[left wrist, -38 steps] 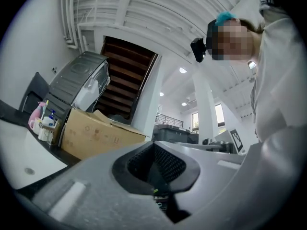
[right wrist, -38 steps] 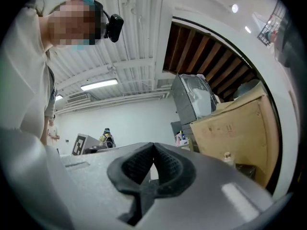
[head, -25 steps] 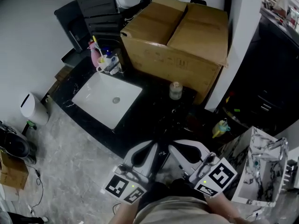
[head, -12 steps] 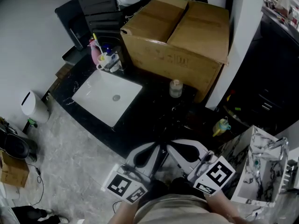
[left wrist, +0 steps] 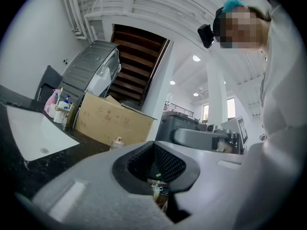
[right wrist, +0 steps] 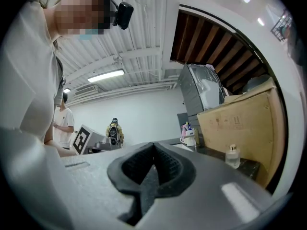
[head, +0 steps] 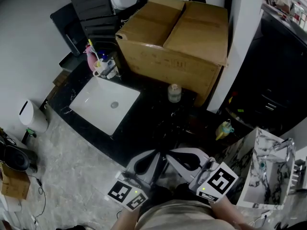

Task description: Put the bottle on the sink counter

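1. Black table (head: 144, 123), marble-veined, lying below and ahead of me.
2. White sink basin (head: 91, 104), sunk into its left part.
3. Cardboard box (head: 172, 42), standing at the back, flaps closed.
4. Small bottle (head: 174, 93), upright, just in front of the box.
5. Cup of toiletries (head: 101, 67), at the basin's far corner.

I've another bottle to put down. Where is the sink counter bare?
Bare black counter lies between the white basin and the small clear bottle, running forward to the near edge. The cardboard box fills the back right; the cup of toiletries crowds the back corner beside the basin.
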### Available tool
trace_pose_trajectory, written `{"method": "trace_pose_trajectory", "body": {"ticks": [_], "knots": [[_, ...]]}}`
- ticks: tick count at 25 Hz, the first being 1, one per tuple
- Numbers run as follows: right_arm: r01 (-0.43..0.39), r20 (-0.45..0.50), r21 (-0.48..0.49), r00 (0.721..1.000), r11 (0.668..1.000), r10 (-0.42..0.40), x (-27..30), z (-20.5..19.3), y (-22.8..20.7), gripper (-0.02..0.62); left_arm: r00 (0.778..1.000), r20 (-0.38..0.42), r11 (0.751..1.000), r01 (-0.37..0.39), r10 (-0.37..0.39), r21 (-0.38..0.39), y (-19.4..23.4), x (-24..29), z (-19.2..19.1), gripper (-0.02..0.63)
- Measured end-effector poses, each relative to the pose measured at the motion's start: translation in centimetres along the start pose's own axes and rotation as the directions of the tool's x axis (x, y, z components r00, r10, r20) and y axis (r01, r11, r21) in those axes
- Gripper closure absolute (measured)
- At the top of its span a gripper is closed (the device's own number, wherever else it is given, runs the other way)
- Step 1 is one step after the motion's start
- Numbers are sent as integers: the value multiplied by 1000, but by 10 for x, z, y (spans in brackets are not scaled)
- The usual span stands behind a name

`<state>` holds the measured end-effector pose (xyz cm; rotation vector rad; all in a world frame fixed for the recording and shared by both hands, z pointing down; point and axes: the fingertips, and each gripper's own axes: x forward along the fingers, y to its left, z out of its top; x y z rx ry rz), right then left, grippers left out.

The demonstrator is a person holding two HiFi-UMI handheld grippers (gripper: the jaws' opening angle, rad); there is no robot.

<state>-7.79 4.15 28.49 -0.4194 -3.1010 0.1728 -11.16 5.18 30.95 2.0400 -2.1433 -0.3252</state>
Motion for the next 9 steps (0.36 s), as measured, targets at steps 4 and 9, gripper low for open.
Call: {"method": "trace_pose_trajectory", "body": {"ticks": [4, 9], "knots": [[-10, -17, -5, 1000, 1000, 10, 1, -3, 1, 594, 1000, -11, 1000, -1, 1, 24, 3, 3, 1, 600], [-11, -18, 12, 1000, 1000, 11, 4, -6, -3, 594, 999, -36, 999, 28, -27, 25, 6, 8, -1, 600]]}}
